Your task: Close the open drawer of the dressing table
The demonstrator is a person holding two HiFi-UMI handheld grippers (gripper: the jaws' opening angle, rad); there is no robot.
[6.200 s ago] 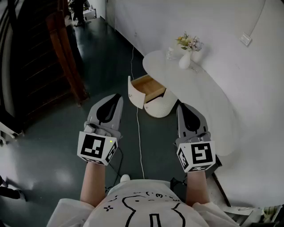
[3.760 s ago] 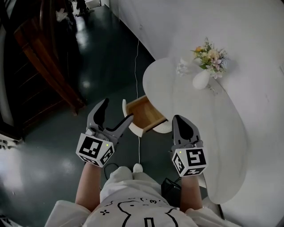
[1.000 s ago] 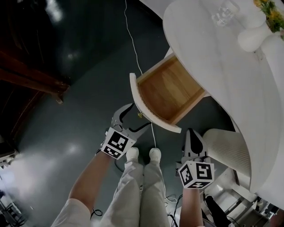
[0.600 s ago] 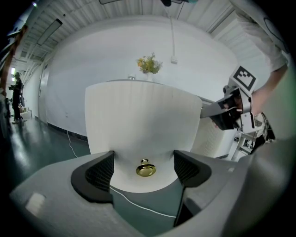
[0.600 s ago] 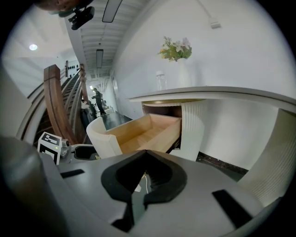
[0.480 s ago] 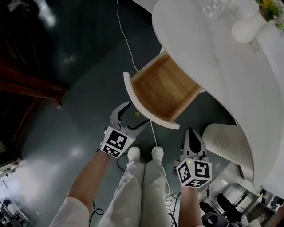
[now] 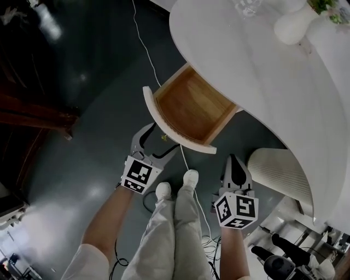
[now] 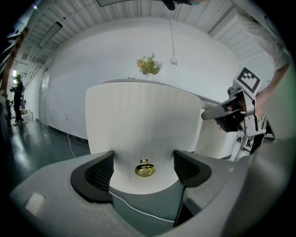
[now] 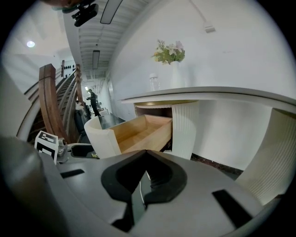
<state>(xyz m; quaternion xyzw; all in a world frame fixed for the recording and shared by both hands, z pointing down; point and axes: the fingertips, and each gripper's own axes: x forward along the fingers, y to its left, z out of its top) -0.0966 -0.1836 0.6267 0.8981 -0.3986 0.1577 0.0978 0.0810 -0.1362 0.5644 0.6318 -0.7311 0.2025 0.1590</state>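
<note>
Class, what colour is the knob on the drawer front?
Shiny gold knob, best seen in the left gripper view.

The white top of the dressing table is seen from above. A white vase with flowers is set upright near its far edge, and a clear glass item is placed near the vase. The dark glossy floor is crossed by a thin white cable, laid past the table's rounded left end. Two pale shoes are planted on the floor.

We see a white vase holding flowers. A clear glass stands near its left. A white cable crosses the dark floor well left of the vase.
</note>
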